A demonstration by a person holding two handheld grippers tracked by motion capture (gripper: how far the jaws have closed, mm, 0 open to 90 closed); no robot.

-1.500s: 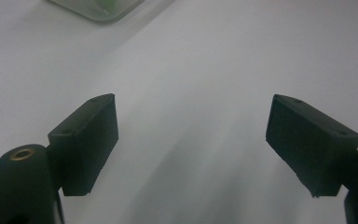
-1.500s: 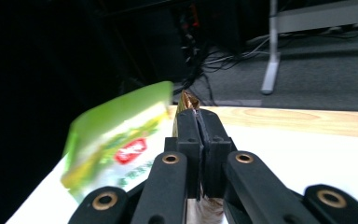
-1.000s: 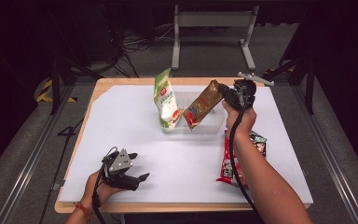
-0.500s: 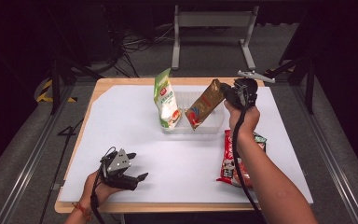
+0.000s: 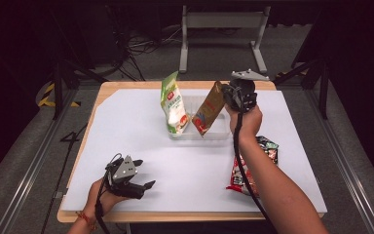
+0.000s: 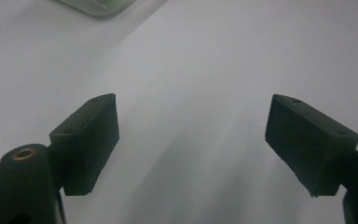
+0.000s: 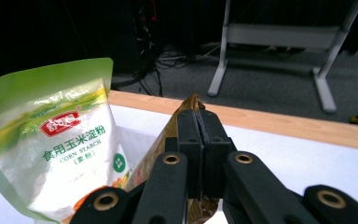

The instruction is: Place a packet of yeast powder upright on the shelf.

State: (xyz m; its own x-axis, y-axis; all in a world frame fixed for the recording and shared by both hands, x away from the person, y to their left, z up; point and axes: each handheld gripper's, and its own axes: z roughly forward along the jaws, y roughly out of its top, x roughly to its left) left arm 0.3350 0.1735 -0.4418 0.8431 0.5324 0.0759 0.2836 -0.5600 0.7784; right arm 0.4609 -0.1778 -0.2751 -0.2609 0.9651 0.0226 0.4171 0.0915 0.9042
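Dark floor and cable clutter surrounded a wooden table (image 5: 102, 100) covered with a white sheet (image 5: 195, 165). Toward twelve o'clock on that sheet sat a clear plastic bin (image 5: 219, 132), and a green corn starch pouch (image 5: 173, 105) stood upright in its nine o'clock end, probably leaning on the wall to stay up. The right gripper (image 5: 237, 93) had its jaws pressed together on the top edge of a brown snack pouch (image 5: 209, 109), whose bottom reached down into the bin beside the corn starch; pinching the seal likely let the pouch hang tilted so it could be lowered in on end. At four o'clock, a red snack packet (image 5: 241, 170) lay flat, partly under the person's right forearm, seemingly waiting its turn. The left gripper (image 5: 139, 187) rested near seven o'clock with its jaws wide apart over bare sheet, holding nothing and apparently idle.
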